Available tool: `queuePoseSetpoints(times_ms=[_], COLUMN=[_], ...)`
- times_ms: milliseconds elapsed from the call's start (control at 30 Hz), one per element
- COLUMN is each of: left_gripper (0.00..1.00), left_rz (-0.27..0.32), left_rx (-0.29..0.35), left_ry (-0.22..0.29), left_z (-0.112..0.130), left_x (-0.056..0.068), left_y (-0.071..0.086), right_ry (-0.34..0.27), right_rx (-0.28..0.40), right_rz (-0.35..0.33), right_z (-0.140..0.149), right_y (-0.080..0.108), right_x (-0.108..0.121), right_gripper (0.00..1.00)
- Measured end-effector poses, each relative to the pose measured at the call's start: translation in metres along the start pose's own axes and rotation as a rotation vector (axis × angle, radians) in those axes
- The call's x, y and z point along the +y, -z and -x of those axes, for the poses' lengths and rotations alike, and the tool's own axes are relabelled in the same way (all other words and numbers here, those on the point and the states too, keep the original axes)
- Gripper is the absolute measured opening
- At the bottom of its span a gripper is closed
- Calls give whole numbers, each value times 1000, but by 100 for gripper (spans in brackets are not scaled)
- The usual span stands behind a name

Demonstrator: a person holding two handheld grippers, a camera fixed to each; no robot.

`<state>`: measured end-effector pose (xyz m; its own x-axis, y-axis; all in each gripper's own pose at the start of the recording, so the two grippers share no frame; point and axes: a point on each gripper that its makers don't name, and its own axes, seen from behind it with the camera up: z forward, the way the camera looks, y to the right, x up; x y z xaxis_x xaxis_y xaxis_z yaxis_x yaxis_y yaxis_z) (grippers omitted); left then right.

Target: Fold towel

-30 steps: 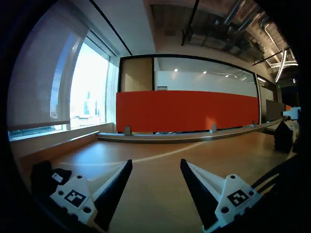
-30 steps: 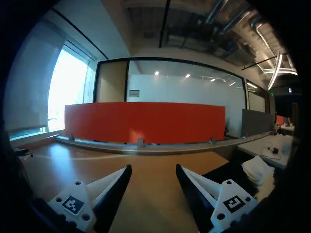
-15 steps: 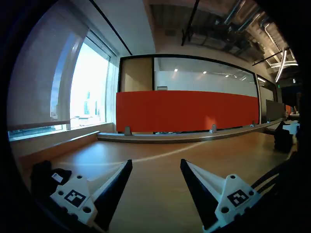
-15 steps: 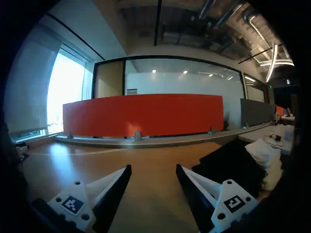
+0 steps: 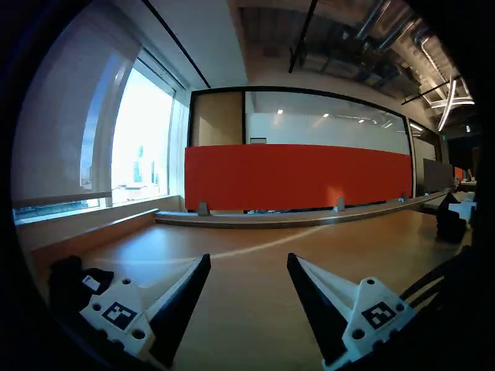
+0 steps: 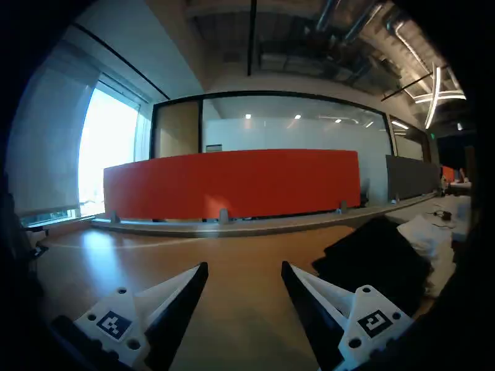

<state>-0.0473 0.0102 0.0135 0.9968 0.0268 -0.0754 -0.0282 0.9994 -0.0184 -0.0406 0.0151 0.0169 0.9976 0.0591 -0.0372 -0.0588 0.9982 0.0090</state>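
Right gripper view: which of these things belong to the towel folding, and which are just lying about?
For the job: dark cloth; white folded towels beside it; wooden table; right tool and left tool, both open and empty.

Just lying about: orange divider; small dark item on the white desk; window.

This is an open-plan office. A long wooden desk (image 5: 247, 253) carries an orange divider panel (image 5: 297, 176), with a glass-walled room (image 5: 328, 120) behind.
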Motion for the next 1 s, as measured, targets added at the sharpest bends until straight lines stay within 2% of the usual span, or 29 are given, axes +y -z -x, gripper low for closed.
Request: queuePoseSetpoints(times_ms=[600, 1000], left_gripper=[94, 94], left_rz=[0, 0], left_rx=[0, 0], left_ry=[0, 0], left_z=[0, 0], left_x=[0, 1], left_y=[0, 0], right_ry=[54, 53], right_rx=[12, 18], right_rz=[-3, -1], right_z=[4, 3], right_y=[3, 7], right_x=[-9, -10], right_gripper=[94, 94])
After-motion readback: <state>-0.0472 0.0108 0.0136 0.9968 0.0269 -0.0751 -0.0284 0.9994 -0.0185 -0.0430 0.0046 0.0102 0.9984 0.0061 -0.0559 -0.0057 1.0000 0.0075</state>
